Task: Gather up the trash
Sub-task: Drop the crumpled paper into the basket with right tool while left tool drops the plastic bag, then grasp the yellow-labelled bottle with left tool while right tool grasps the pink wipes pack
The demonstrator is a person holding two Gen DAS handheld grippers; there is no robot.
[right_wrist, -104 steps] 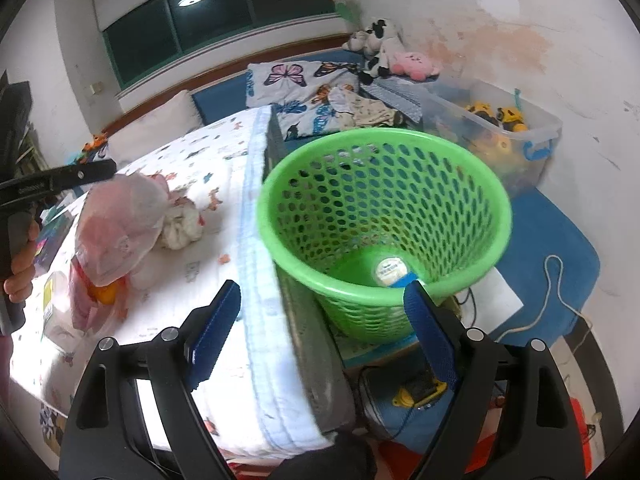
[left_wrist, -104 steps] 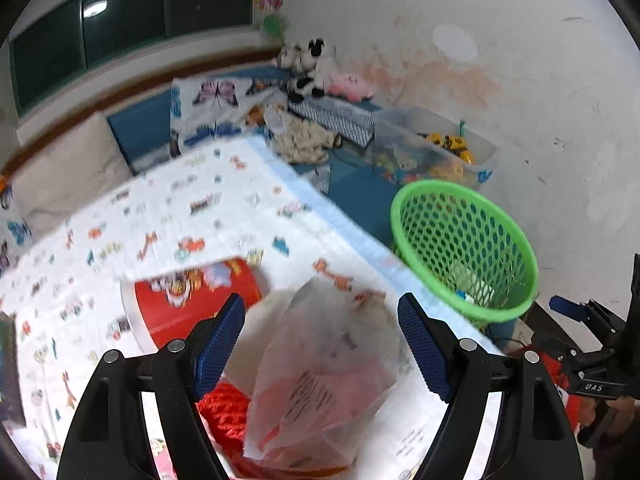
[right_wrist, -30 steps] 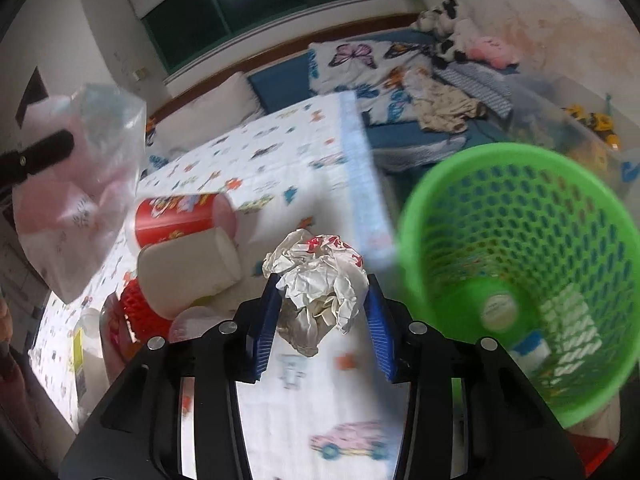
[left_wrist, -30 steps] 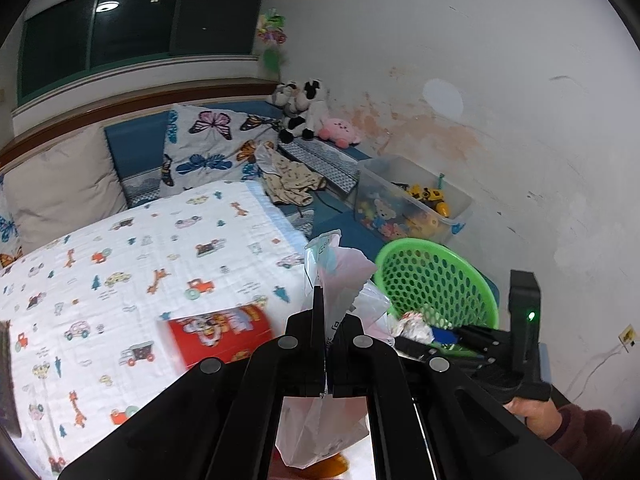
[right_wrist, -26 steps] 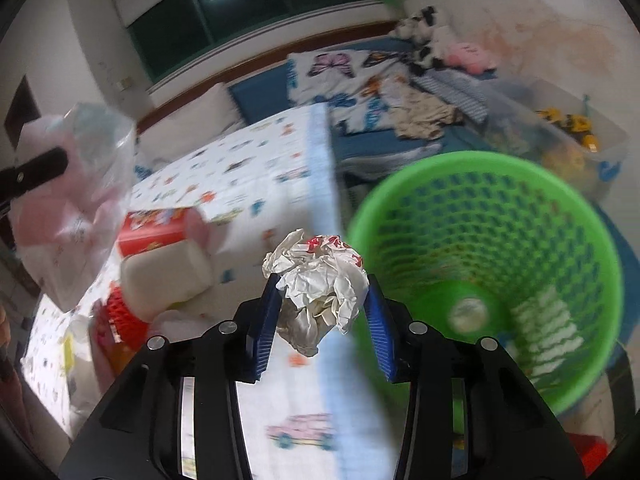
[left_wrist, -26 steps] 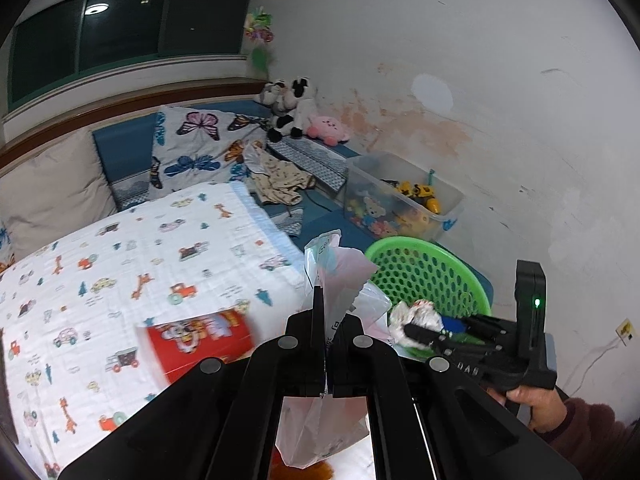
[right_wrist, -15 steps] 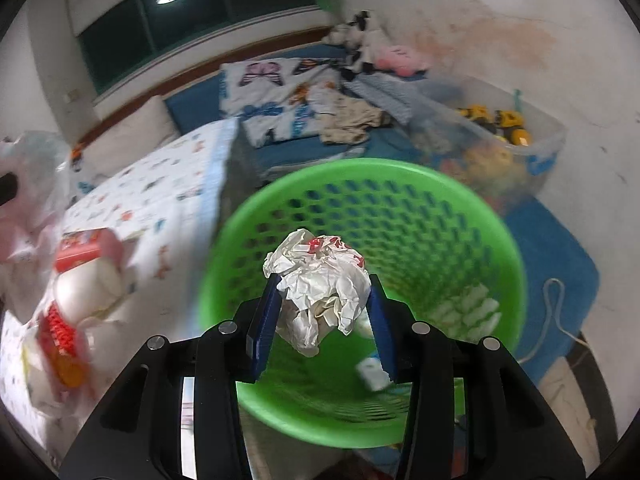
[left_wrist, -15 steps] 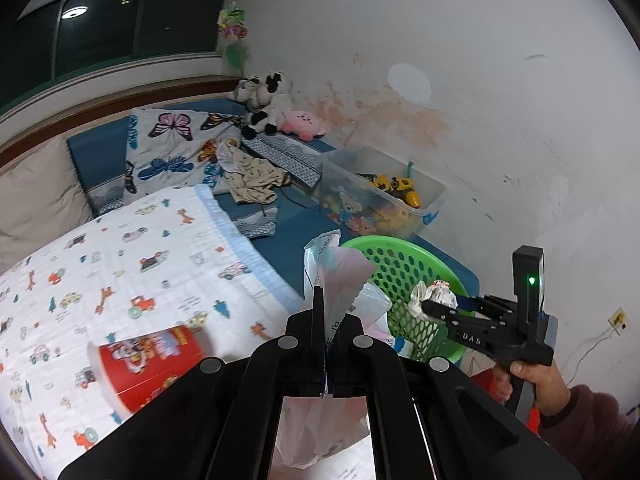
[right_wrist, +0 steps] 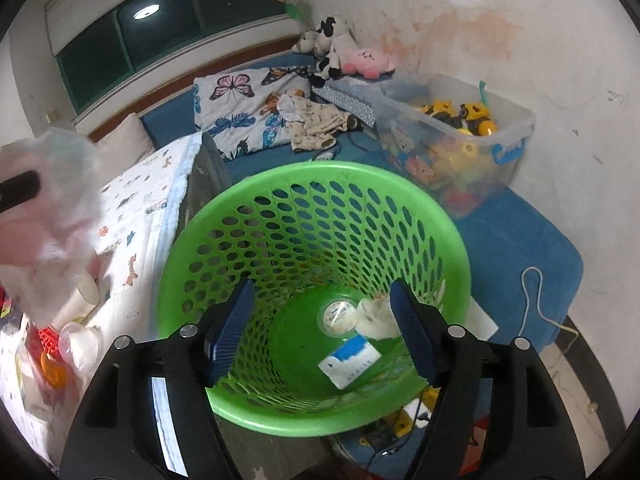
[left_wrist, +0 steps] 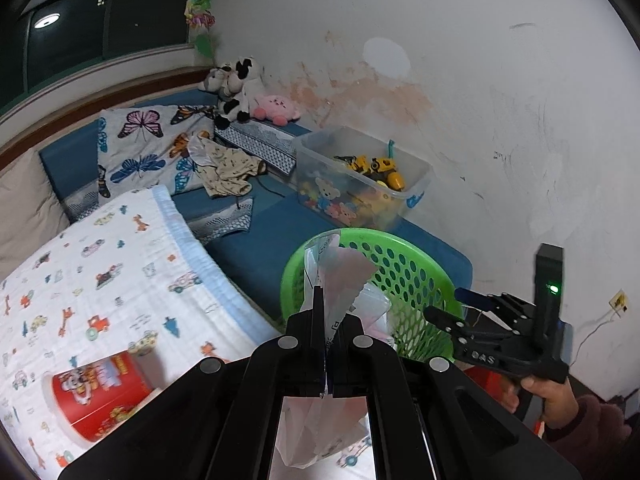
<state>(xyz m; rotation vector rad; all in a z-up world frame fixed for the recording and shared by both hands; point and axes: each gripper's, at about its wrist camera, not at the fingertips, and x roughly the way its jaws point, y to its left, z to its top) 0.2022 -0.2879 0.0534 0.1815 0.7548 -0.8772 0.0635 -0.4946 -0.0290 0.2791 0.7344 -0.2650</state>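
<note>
Left gripper (left_wrist: 325,344): black jaws pressed together on a thin, crinkled, see-through plastic bag (left_wrist: 340,276), which sticks up above them and hangs below.
Right gripper (right_wrist: 322,320): spread wide, ribbed blue pads (right_wrist: 232,320) holding nothing, poised over the basket's mouth.
Basket (right_wrist: 256,184): round green plastic, walls pierced with oval holes, standing just beside the bed's edge.
Trash in basket: crumpled white paper wad (right_wrist: 372,316), flat blue-and-white packet (right_wrist: 350,360) and round lid (right_wrist: 338,314) on the bottom.
Can (left_wrist: 96,396): red printed cylinder lying on the bed's cartoon-print quilt (left_wrist: 80,272).
Toy bin (left_wrist: 360,176): clear plastic box by the stained wall.
</note>
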